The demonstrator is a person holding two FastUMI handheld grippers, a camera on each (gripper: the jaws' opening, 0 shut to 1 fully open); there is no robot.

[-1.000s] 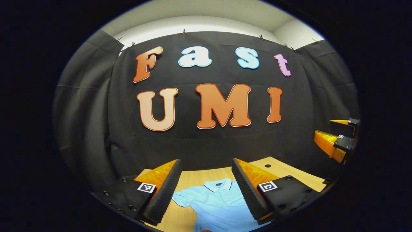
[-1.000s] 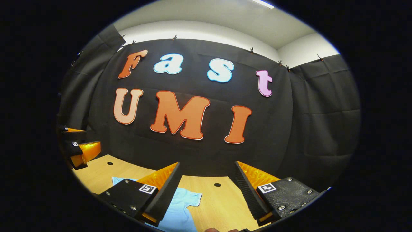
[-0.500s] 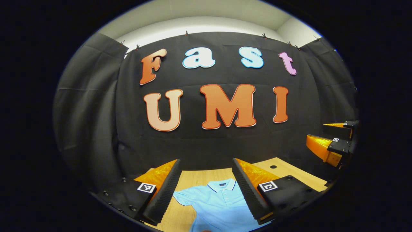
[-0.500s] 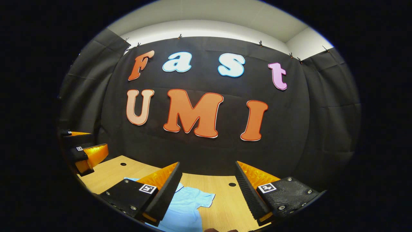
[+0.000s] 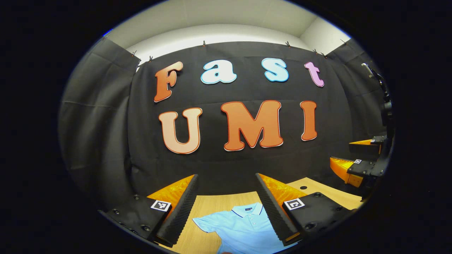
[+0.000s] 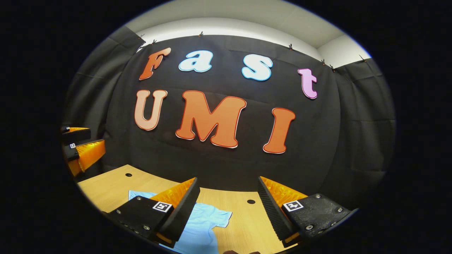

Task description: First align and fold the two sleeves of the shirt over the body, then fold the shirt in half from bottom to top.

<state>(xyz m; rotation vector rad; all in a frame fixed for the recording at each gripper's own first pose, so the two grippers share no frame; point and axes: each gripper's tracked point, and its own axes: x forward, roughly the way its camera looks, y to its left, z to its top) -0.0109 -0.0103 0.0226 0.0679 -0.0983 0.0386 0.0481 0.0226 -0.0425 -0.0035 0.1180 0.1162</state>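
1. Light-blue short-sleeved polo shirt (image 5: 243,229) lies flat on the pale wooden tabletop (image 5: 212,204), collar toward the far black cloth wall (image 5: 226,165), both sleeves spread out to the sides. No fold started yet, as far as I can judge.
2. My left gripper (image 5: 226,208) hangs above the shirt, fingers wide apart, nothing between them. The collar and button placket sit in the gap, and the shirt's left sleeve (image 5: 206,223) is just beside the left finger.
3. My right gripper (image 6: 227,208) is likewise spread and empty, held over bare wood to the right of the shirt. The right sleeve (image 6: 215,217) pokes out past its left finger.
4. Why like this, my read: both tools are high and level, one per side, so each can drop onto its own sleeve. Fingers are pre-opened so the approach needs no extra step.
5. In the left gripper view the right gripper shows farther off at the right edge, well clear of the cloth. In the right gripper view the left one shows at the left edge, likewise off the table.
6. Around: two small dark round holes in the tabletop, one near the far right (image 6: 251,201), one near the far left (image 6: 128,174). Neither touches the shirt.
7. Obstructions: nothing lies on the shirt or between the tools and the sleeves. Thin fabric lying flat on wood will need the fingertips right at the surface to pinch a single layer.
8. The shirt's lower hem is cut off at the bottom of both views, so I can't tell how it lies.
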